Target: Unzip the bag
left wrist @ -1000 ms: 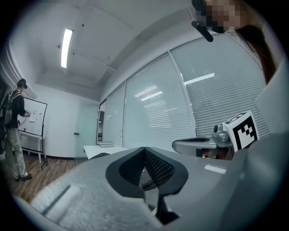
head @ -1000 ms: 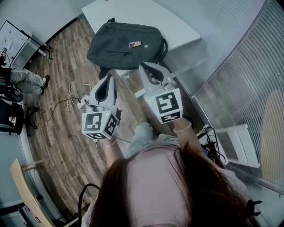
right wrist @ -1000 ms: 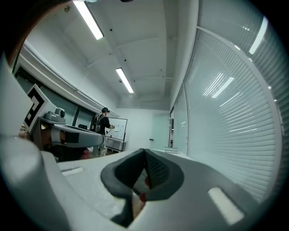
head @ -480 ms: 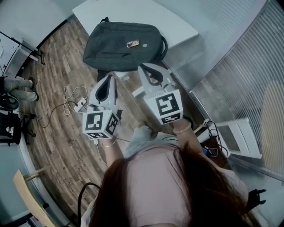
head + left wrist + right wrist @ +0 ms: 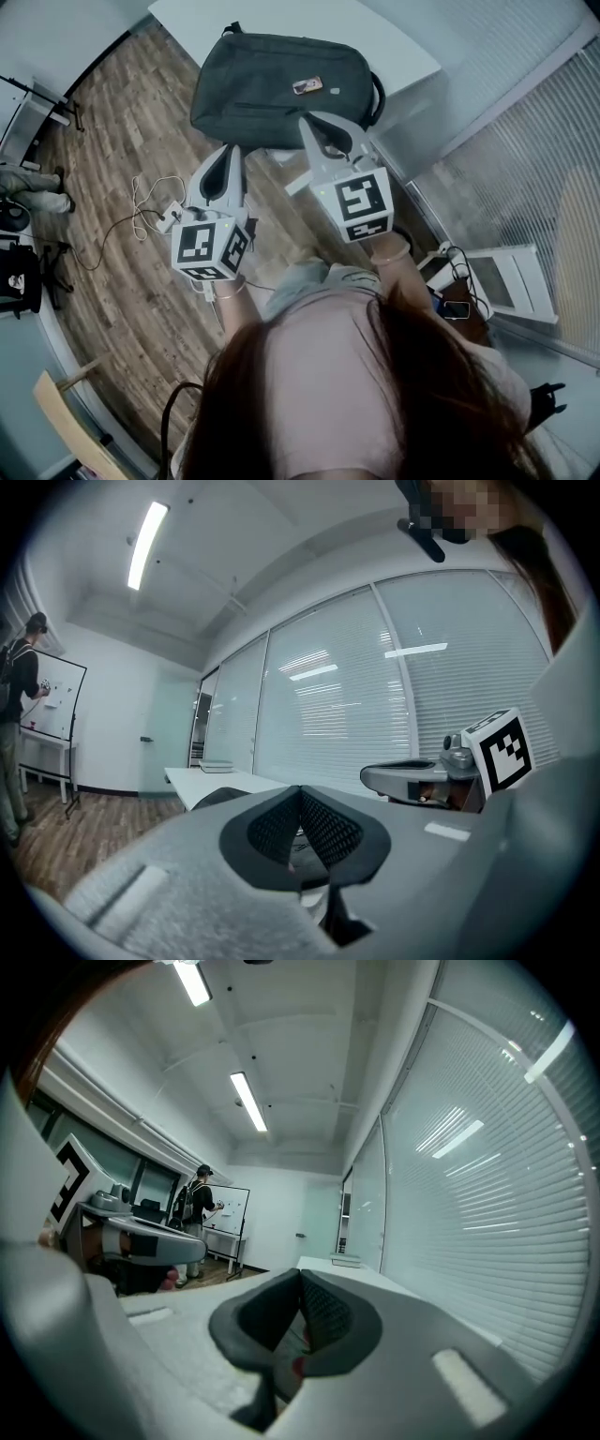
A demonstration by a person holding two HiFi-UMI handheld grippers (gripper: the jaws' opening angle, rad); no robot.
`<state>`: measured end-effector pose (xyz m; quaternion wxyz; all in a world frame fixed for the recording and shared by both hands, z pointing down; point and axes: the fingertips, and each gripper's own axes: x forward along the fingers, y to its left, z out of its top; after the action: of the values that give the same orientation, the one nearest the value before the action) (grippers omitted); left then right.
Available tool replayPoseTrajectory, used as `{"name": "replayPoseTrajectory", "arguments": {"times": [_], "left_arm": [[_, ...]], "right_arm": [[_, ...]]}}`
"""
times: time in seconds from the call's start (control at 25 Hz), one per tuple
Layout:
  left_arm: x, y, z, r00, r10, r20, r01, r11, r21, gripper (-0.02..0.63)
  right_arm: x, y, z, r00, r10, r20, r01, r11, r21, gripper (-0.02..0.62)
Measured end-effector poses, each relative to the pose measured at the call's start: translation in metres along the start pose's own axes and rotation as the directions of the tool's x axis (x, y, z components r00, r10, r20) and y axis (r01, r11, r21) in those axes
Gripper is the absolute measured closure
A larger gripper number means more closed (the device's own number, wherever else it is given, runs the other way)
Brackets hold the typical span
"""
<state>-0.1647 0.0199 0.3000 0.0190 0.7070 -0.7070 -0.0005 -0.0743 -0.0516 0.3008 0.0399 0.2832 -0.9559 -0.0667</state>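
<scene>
A dark grey bag (image 5: 272,84) lies flat on the white table (image 5: 412,56) at the top of the head view, with a small tag (image 5: 307,85) on its upper face. My left gripper (image 5: 228,152) is shut and empty, held level just short of the bag's near edge. My right gripper (image 5: 307,124) is also shut and empty, its tips over the bag's near edge. In the left gripper view the pads of the left gripper (image 5: 300,794) meet, with the bag (image 5: 214,797) showing beyond them. In the right gripper view the right gripper (image 5: 300,1279) has its pads together.
A glass wall with blinds (image 5: 525,169) runs along the right. Cables and a power strip (image 5: 164,214) lie on the wooden floor at the left. A white folding stool (image 5: 511,281) stands at the right. A person stands at a whiteboard (image 5: 199,1208).
Both grippers have moved forward toward the bag, side by side. The right one's tips now reach the bag's near edge. Both stayed shut.
</scene>
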Motion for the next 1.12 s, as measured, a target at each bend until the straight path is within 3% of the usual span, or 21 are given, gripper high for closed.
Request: {"name": "replayPoseTrajectory", "arguments": {"times": [0.52,1.12], "left_arm": [[0.033,0.027,0.005,0.995,-0.093,0.028,0.093,0.995,-0.024,0.595],[0.044,0.031,-0.003,0.994,-0.11,0.016,0.11,0.993,-0.04,0.595]], "right_arm": [[0.032,-0.003,0.006,0.996,-0.078,-0.032,0.076,0.996,-0.037,0.592],[0.039,-0.007,-0.008,0.993,-0.095,-0.073,0.091,0.994,-0.059,0.592]]}}
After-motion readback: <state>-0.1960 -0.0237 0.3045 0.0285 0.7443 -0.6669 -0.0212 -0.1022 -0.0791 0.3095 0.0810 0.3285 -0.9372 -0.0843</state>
